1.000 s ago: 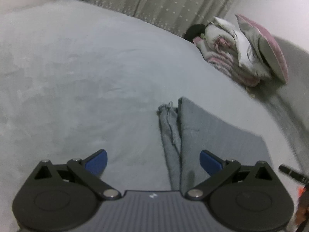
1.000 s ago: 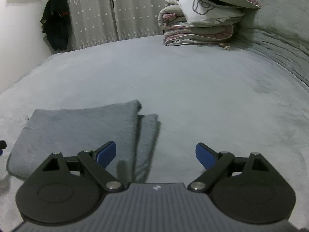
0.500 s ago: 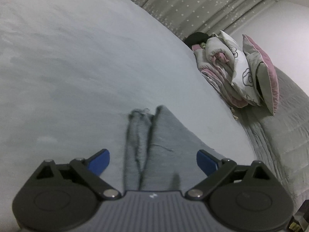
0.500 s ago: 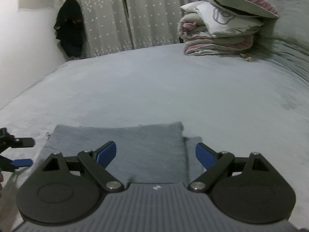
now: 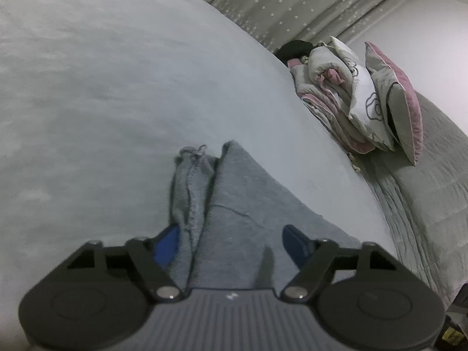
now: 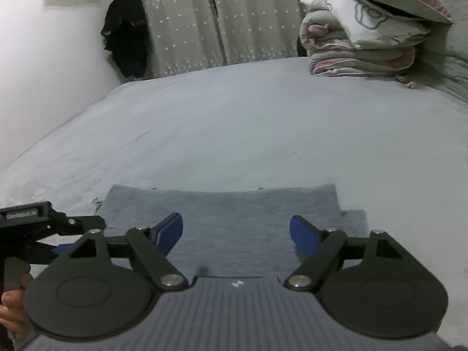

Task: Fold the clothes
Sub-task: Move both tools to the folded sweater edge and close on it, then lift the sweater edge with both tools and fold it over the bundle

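A grey folded garment lies flat on the pale grey bed, a narrower folded strip along its left side. My left gripper is low over its near end. Its jaws are closing with the cloth between the blue pads, which do not pinch it. In the right wrist view the same garment stretches crosswise. My right gripper hovers over its near edge, jaws closing, cloth below and between them, not squeezed. The left tool's black housing and a hand show at the left.
Folded quilts and pillows are stacked at the bed's far right corner, also in the left wrist view. A grey quilted blanket covers the right side. Dark clothes hang beside the starred curtain.
Both grippers moved over the garment, which now sits centred between each pair of fingers. Both jaws have narrowed. The left tool has come into the right wrist view.
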`<state>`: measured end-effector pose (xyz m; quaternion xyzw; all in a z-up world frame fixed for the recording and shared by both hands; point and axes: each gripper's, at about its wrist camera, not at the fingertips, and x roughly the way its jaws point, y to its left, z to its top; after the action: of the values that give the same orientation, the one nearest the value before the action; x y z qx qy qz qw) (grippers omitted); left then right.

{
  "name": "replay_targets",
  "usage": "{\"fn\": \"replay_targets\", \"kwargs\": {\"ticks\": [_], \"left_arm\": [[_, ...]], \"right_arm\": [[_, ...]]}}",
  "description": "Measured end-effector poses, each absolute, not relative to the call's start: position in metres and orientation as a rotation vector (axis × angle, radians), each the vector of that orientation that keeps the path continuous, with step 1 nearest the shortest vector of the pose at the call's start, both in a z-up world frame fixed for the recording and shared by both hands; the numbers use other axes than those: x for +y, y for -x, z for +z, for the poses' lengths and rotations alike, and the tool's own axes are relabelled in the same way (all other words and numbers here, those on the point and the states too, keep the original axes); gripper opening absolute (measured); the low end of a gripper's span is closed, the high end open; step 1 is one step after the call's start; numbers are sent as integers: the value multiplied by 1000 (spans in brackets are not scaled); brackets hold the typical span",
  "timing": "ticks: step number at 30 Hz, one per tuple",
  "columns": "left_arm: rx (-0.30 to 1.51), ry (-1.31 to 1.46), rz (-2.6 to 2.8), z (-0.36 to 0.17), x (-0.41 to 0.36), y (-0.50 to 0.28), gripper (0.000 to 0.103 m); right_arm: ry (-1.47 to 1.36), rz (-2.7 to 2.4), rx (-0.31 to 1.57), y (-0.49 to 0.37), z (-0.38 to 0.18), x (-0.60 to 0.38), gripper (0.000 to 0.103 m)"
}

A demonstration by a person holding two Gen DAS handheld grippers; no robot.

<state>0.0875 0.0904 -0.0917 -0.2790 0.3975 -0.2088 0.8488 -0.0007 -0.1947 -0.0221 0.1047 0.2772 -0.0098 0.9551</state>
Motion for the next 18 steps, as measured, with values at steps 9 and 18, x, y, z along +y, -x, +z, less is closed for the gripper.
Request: {"fn": "replay_targets", "kwargs": {"ticks": [9,18], "left_arm": [[851,579,-437,-96,97,-87,40],[869,606,-444,-95,97,-87,21]], "right_arm": [[-237,100,566,-3,-18,-180,39],[-273,140,619,-6,-17,-178,19]]}}
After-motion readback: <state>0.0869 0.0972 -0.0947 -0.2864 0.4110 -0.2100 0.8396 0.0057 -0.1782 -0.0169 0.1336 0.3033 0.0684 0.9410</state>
